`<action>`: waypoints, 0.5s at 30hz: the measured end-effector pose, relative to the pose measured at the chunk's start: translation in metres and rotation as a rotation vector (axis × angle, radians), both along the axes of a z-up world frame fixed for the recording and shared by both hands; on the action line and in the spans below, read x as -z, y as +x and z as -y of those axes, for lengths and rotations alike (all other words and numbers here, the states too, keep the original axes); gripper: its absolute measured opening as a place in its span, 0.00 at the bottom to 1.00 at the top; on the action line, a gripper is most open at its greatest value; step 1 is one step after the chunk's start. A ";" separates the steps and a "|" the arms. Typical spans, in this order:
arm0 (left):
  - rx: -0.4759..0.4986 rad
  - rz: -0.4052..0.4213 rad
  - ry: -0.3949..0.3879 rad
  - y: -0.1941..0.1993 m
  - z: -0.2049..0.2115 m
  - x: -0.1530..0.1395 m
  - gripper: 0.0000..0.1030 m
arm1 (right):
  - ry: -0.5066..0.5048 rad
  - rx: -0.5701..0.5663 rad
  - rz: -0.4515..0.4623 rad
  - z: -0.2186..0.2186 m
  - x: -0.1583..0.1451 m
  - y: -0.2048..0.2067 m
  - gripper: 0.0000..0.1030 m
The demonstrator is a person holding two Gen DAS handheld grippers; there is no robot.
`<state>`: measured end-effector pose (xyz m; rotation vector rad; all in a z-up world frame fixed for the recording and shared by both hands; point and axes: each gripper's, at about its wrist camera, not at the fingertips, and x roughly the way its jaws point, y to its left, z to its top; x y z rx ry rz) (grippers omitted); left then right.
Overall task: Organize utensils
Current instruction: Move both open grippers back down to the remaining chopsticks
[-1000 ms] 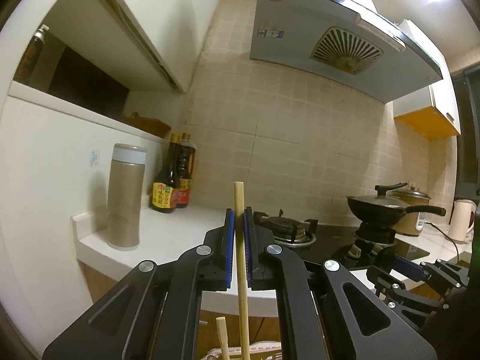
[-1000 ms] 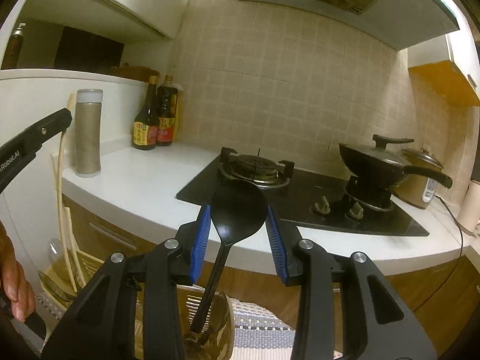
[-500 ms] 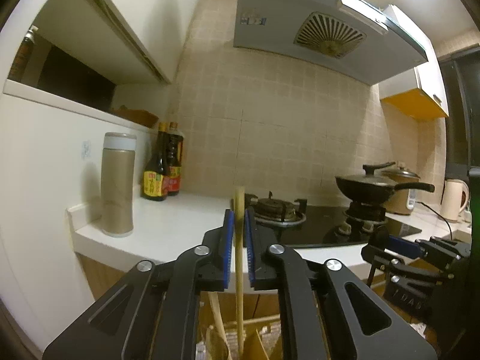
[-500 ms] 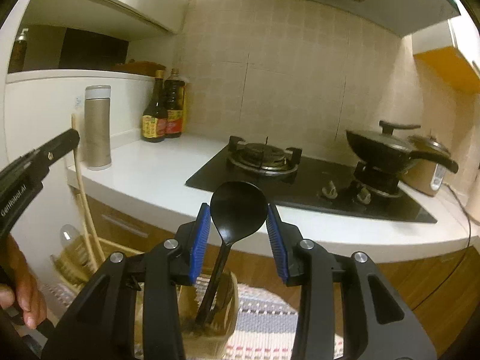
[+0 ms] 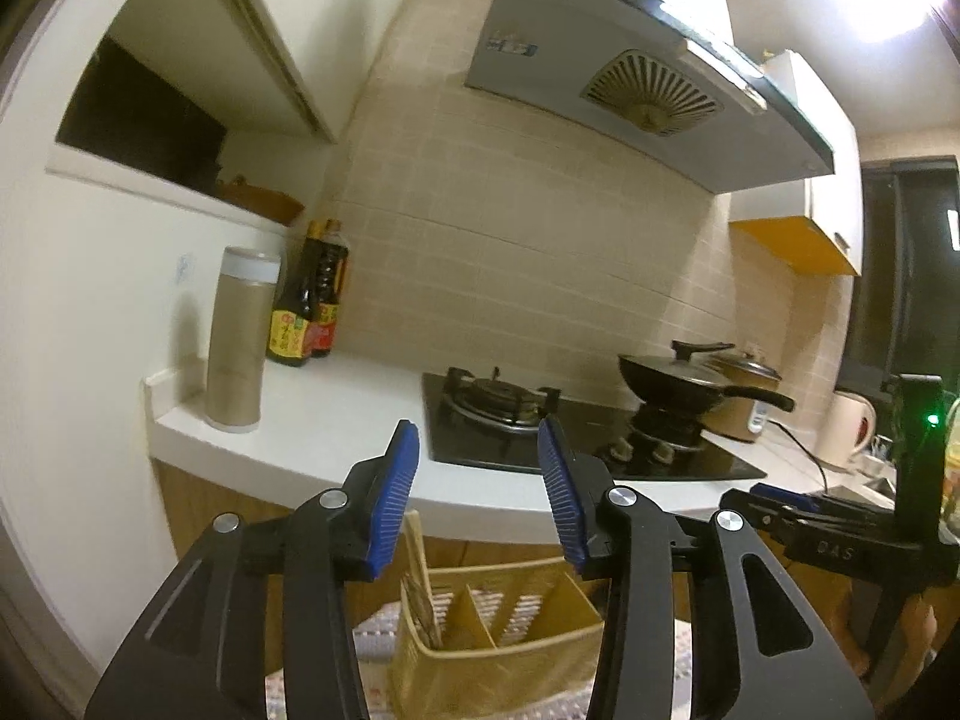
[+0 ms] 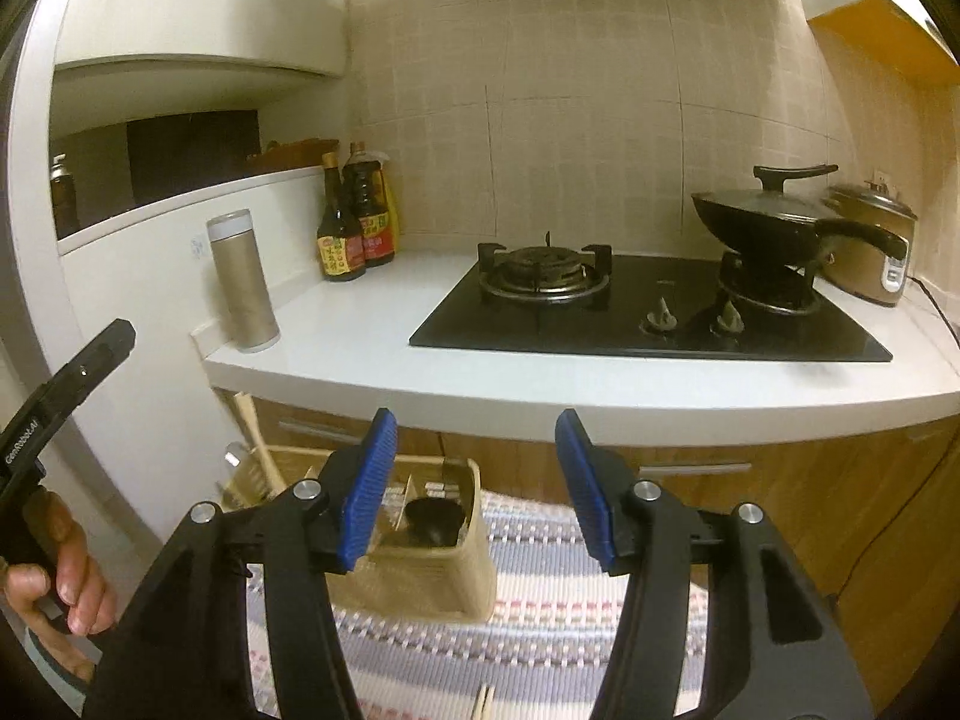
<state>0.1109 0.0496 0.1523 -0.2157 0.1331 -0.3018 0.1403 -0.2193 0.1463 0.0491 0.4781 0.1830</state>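
Left gripper (image 5: 477,480): jaws opening, nothing between them | Right gripper (image 6: 474,480): jaws opening, empty | Black spoon (image 6: 435,519) and chopsticks (image 5: 417,570) stand in beige utensil basket (image 6: 420,582) on striped mat (image 6: 540,618)

Tan organizer (image 6: 420,570) — striped rug (image 6: 540,630)

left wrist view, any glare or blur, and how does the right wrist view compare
Left wrist view: ceiling light blows out the top right corner, and the utensil caddy is smeared. Right wrist view: evenly lit without glare; the caddy is soft, and the counter edge bows from fisheye.
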 end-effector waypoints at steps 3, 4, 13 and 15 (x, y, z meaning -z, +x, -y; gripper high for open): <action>0.014 0.006 0.014 -0.016 0.004 -0.007 0.39 | -0.022 -0.003 -0.013 -0.003 -0.004 -0.016 0.50; 0.019 0.010 0.021 -0.023 0.005 -0.009 0.39 | -0.032 -0.006 -0.021 -0.005 -0.005 -0.021 0.50; 0.100 -0.097 0.108 -0.046 0.024 0.001 0.42 | -0.126 -0.032 -0.256 -0.015 0.030 -0.038 0.50; 0.120 -0.155 0.124 -0.044 0.028 0.012 0.42 | -0.138 -0.054 -0.342 -0.016 0.048 -0.036 0.50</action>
